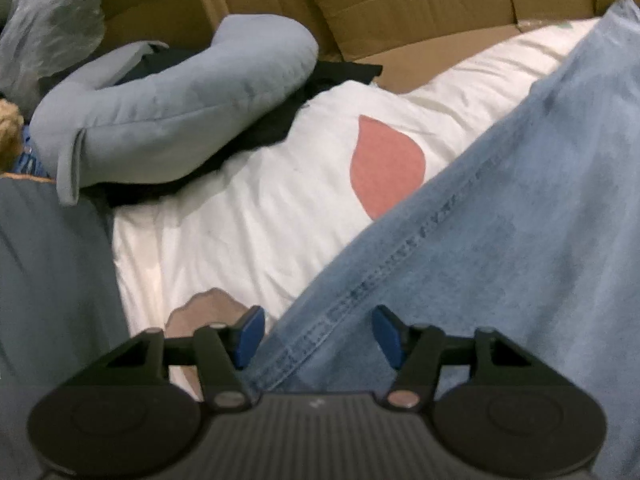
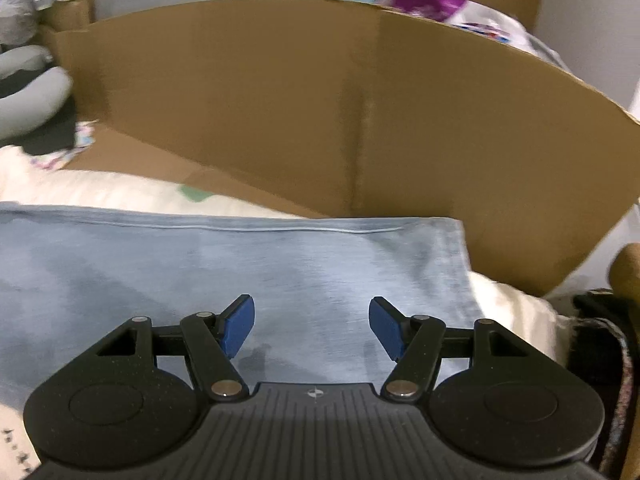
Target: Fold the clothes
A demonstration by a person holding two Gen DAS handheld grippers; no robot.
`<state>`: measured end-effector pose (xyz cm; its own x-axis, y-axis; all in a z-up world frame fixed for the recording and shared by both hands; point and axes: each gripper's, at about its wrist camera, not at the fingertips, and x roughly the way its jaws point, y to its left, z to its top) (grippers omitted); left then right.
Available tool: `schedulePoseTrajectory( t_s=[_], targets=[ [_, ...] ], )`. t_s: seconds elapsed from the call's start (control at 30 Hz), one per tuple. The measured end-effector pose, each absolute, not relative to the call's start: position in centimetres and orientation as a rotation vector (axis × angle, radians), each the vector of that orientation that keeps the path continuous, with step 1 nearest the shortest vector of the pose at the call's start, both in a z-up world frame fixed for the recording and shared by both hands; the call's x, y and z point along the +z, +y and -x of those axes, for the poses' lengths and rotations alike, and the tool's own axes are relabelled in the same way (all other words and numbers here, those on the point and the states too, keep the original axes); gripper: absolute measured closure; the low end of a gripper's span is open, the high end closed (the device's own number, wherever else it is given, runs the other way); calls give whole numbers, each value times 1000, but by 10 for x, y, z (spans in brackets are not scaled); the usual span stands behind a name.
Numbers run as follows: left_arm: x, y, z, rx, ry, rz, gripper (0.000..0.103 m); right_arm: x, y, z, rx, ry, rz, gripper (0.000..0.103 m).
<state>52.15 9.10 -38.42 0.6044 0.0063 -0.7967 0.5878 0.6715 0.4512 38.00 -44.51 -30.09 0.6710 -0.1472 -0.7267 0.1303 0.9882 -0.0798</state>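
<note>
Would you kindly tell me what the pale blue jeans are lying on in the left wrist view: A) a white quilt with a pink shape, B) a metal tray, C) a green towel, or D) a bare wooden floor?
A: the jeans drape across the white quilt, beside its pink shape.

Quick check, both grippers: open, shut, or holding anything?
Left gripper: open, over the jeans' seam, gripping nothing.
Right gripper: open, above the jeans, empty.

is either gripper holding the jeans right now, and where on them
No, nothing is held. The left gripper has open jaws astride the seamed edge of the jeans, and the right gripper is open above flat denim.
</note>
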Motion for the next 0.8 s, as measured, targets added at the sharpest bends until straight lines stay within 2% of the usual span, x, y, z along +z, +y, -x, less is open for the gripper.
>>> schedulePoseTrajectory(
  t_s=[0.1,0.23,0.3,0.43,0.8],
  targets=[
    [-388,86,-521,-363,846,-811,52,-304,-457,-382,-193,808,23,33],
    [-390,80,-520,-351,829,-839,75,-309,-471,-386,-229,794,30,33],
    [-391,77,-520,-344,823,-851,81,-312,-479,-390,-251,788,37,33],
    [-385,74,-524,-311,804,-843,85,-319,-497,-396,-315,797,46,33],
    [-383,73,-537,-296,819,-815,86,-326,-521,-373,-361,846,-23,33]
  ],
)
